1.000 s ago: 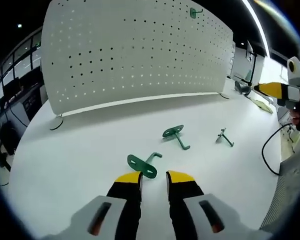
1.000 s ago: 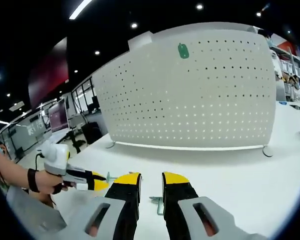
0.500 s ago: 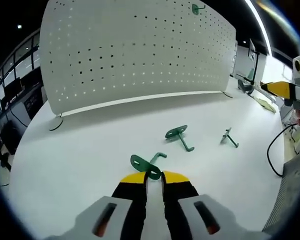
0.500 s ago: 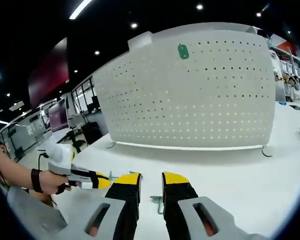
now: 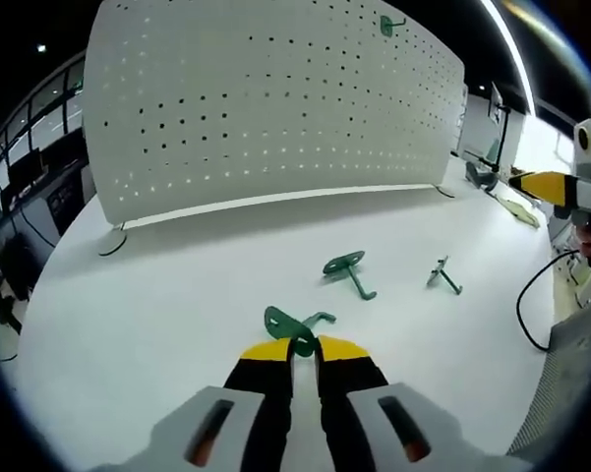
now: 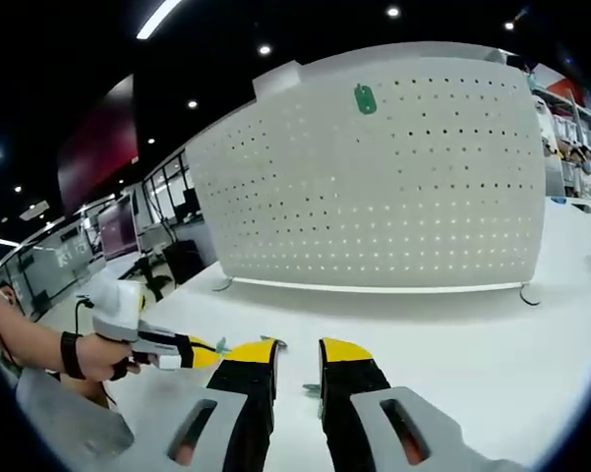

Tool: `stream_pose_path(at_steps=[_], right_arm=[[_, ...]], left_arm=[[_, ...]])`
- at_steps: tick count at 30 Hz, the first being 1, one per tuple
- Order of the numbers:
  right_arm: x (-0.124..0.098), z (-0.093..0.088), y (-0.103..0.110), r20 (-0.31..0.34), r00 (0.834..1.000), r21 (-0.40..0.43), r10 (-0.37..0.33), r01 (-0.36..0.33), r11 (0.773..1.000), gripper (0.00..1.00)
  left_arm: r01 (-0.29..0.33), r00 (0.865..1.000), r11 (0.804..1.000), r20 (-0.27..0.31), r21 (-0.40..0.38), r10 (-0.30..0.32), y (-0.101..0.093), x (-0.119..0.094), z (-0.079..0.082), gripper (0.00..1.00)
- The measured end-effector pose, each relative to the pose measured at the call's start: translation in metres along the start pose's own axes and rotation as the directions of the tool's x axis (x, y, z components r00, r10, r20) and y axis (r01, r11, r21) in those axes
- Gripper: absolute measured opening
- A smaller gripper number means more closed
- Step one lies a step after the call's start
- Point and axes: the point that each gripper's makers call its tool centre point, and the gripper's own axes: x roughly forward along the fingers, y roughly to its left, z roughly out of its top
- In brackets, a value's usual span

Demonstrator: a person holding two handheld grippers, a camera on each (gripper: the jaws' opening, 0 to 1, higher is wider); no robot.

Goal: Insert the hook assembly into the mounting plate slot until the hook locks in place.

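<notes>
Left gripper view, left to right. The white pegboard (image 5: 275,98) stands upright on small feet at the back of the white table (image 5: 128,295); it is perforated with rows of small holes. One green hook (image 5: 387,24) is already mounted near its top right edge, plate flat to the board.

The left gripper (image 5: 305,347) has its yellow-tipped jaws pinched nearly together on the held hook (image 5: 290,324). This is a dark green metal piece: an oval mounting plate with holes, tilted up toward the pegboard, and a thin rod running off to the right along the table, ending in a small upturned tip. Its long axis lies roughly left-right across the view.

Further right, a second hook (image 5: 346,269) lies loose on the table, plate up, rod pointing toward the camera and right. Beyond it lies a third hook (image 5: 441,274), smaller in view. All three are well apart.

At the far right edge the right gripper (image 5: 541,183) hangs above the table edge.

Right gripper view: the right gripper (image 6: 297,350) shows its jaws narrowly parted, nothing between them. The left gripper (image 6: 192,352) is at the left, held in a hand (image 6: 103,356).
</notes>
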Motion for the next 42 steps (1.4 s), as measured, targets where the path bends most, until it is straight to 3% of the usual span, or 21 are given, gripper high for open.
stream_pose_path(at_steps=[3, 20, 42], right_arm=[[0.0, 0.0, 0.002, 0.001, 1.0, -0.002, 0.003, -0.003, 1.0, 0.16], [0.0, 0.005, 0.011, 0.01, 0.999, -0.019, 0.035, -0.034, 0.999, 0.16], [-0.001, -0.005, 0.043, -0.015, 0.987, -0.081, 0.157, -0.158, 0.984, 0.17]], left_arm=[[0.007, 1.0, 1.0, 0.001, 0.01, -0.007, -0.004, -0.003, 0.001, 0.08], [0.133, 0.991, 0.986, 0.041, -0.104, -0.129, -0.034, -0.023, 0.024, 0.08], [0.235, 0.971, 0.953, 0.091, -0.191, -0.221, -0.06, -0.054, 0.042, 0.08]])
